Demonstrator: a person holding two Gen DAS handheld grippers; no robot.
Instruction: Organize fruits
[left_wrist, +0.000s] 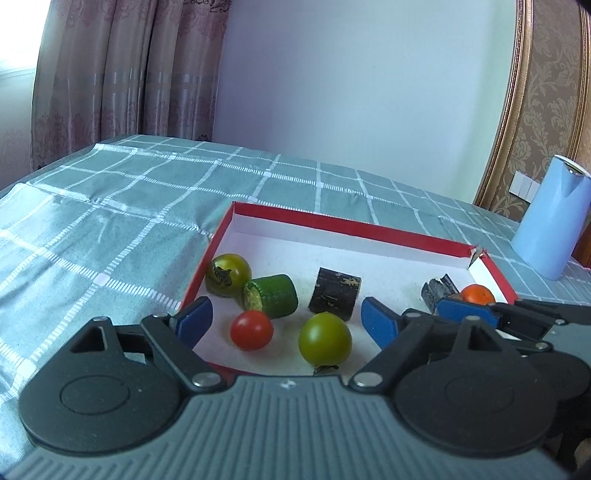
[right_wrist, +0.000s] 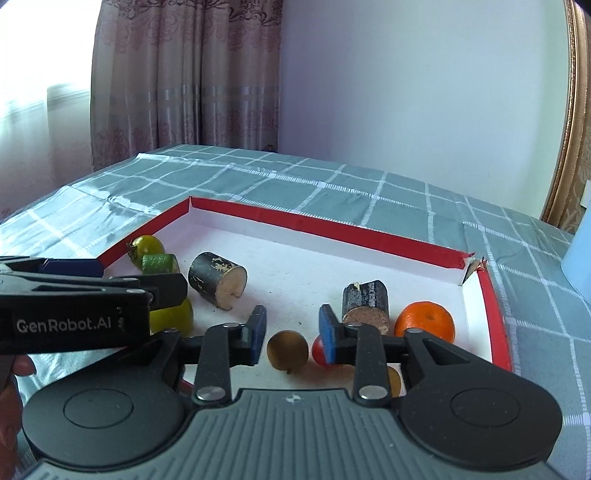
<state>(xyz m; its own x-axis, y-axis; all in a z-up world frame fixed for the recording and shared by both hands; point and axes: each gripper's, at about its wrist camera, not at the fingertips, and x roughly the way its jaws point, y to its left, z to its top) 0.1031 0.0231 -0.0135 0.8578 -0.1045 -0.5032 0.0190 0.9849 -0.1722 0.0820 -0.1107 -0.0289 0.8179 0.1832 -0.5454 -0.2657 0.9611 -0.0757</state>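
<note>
A red-rimmed white tray (left_wrist: 343, 225) (right_wrist: 325, 229) lies on the checked cloth. In it are a green tomato (left_wrist: 325, 339), a red tomato (left_wrist: 251, 329), a green cucumber piece (left_wrist: 271, 301), a green-brown tomato (left_wrist: 228, 274), a dark log piece (left_wrist: 335, 298) (right_wrist: 217, 278), a second dark piece (right_wrist: 365, 302) and an orange (right_wrist: 424, 320) (left_wrist: 477, 294). My left gripper (left_wrist: 286, 321) is open, with the red and green tomatoes between its fingers. My right gripper (right_wrist: 292, 334) is open around a brown round fruit (right_wrist: 287, 349), not touching it. A small red fruit (right_wrist: 318, 351) sits partly hidden behind the right finger.
A light blue jug (left_wrist: 550, 221) stands on the cloth to the right of the tray. The left gripper's body (right_wrist: 74, 310) crosses the left of the right wrist view. Curtains and a wall are behind the table.
</note>
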